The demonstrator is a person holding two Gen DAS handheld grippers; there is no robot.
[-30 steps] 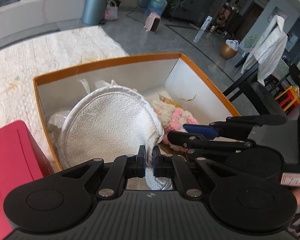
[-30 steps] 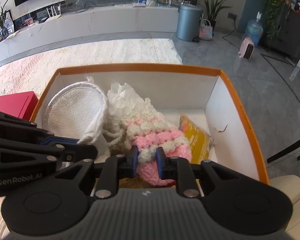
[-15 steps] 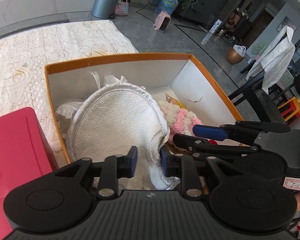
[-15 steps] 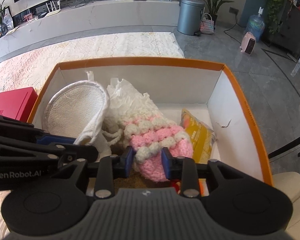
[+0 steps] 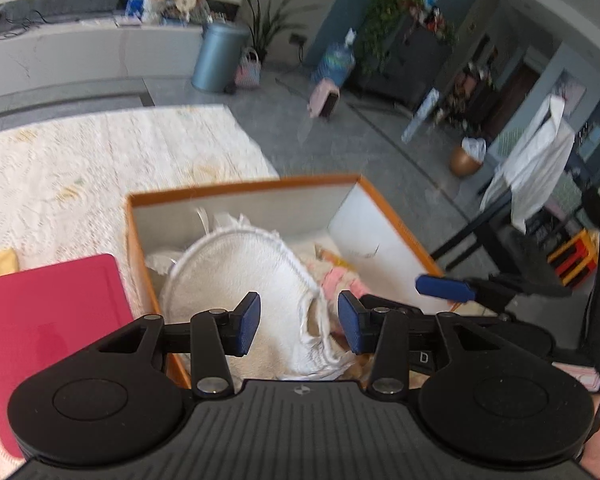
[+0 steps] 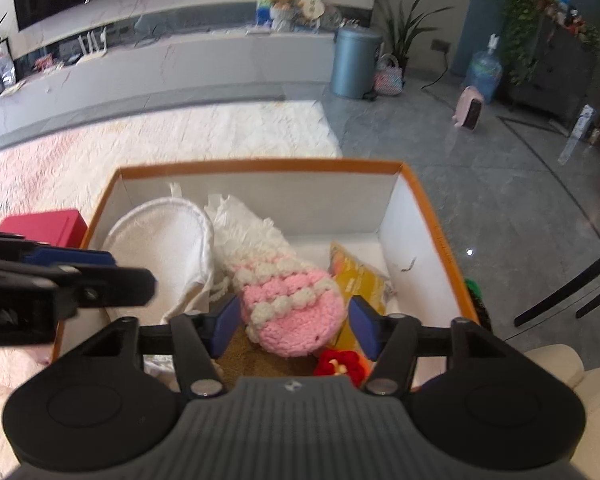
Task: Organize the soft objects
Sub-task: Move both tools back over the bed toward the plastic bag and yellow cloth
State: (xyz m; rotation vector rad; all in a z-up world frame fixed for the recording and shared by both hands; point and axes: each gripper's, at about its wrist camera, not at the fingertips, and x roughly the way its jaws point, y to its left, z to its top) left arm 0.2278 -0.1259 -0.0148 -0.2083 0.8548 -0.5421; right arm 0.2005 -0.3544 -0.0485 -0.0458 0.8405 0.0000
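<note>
Cream rug (image 5: 100,168), red case (image 5: 52,320) beside box (image 6: 260,166)

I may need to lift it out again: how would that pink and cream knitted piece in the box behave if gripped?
The pink and cream knitted piece looks chunky and loosely crocheted, so it would probably squash between the pads and sag. It seems light for its bulk. Its cream cords trail toward the white round pad and might snag.
</note>
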